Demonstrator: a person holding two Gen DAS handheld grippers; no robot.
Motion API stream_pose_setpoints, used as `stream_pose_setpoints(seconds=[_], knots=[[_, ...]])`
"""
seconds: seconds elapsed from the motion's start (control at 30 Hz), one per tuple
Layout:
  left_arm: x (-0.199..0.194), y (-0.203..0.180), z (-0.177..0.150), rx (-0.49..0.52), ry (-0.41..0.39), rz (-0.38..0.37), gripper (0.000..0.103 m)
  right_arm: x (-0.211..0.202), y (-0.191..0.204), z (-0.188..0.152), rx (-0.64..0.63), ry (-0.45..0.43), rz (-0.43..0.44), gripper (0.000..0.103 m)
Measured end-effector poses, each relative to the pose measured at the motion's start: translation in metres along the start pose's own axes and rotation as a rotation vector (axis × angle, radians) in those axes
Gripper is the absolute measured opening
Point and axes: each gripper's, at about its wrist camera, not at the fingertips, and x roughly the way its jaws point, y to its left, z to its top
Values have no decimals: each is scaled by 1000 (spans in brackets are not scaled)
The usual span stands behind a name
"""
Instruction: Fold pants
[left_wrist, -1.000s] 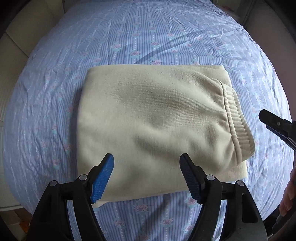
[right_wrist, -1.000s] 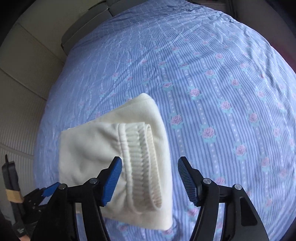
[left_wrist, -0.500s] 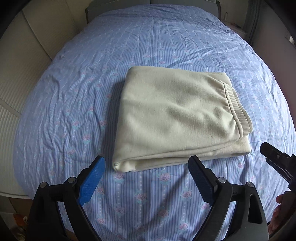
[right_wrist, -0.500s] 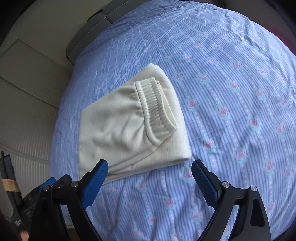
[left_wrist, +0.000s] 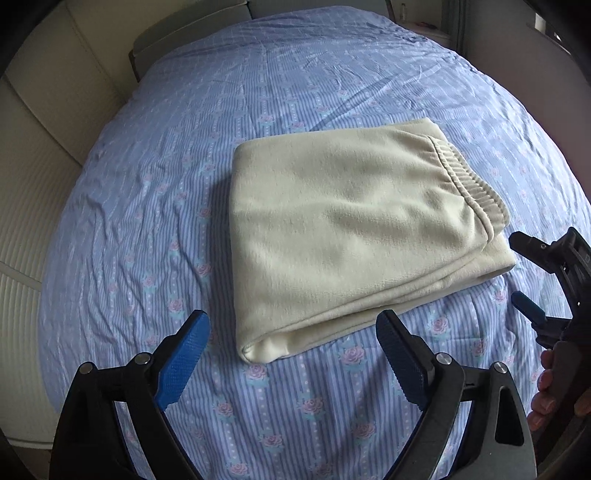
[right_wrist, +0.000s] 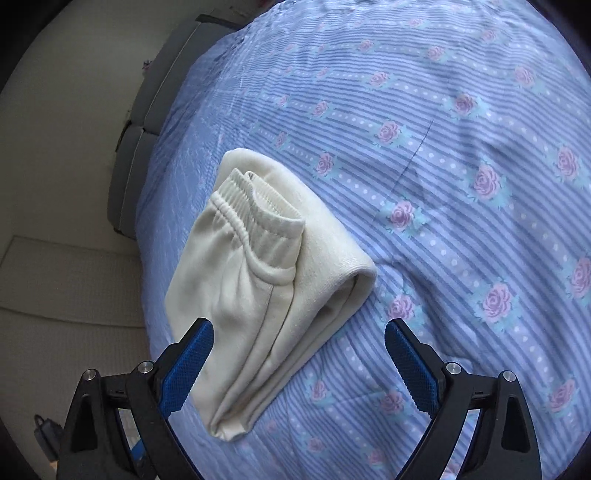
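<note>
The cream pants (left_wrist: 343, 225) lie folded into a compact rectangle on the bed, with the ribbed waistband (left_wrist: 465, 181) on top at the right side. They also show in the right wrist view (right_wrist: 266, 280), waistband (right_wrist: 258, 218) uppermost. My left gripper (left_wrist: 291, 350) is open and empty, held above the bed just in front of the folded edge. My right gripper (right_wrist: 295, 358) is open and empty, near the pants' right corner. It also shows at the right edge of the left wrist view (left_wrist: 524, 273).
The bed is covered by a blue striped sheet with pink roses (left_wrist: 295, 81), wrinkled at the far end. A grey headboard (right_wrist: 147, 110) stands behind it. Pale cabinet panels (left_wrist: 33, 155) run along the left side. A hand (left_wrist: 546, 391) holds the right gripper.
Both grippers have pulled back and up from the folded pants, so the pants look smaller and farther away. The pants stay folded and still on the bed.
</note>
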Motion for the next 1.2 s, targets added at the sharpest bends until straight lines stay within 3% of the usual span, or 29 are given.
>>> stream_pose_setpoints(seconds=[0.3, 0.47, 0.63, 0.8, 0.93, 0.97, 1.07, 1.2], knots=[[30, -32, 18, 108, 8, -16, 92, 44, -19, 10, 3, 21, 67, 95], [42, -33, 26, 107, 19, -30, 92, 57, -16, 14, -4, 16, 127, 99], [50, -25, 28, 83, 34, -46, 92, 72, -10, 27, 29, 7, 100, 101], [55, -4, 31, 37, 48, -48, 92, 84, -1, 39, 65, 15, -1, 98], [58, 28, 36, -34, 58, -76, 92, 84, 25, 44, -9, 35, -134, 62], [58, 37, 38, -45, 56, -82, 92, 84, 33, 46, -32, 40, -161, 57], [59, 61, 42, -75, 52, -118, 92, 84, 61, 46, -124, 48, -277, 50], [74, 93, 53, -97, 73, -239, 92, 86, 88, 41, -260, 49, -417, 47]])
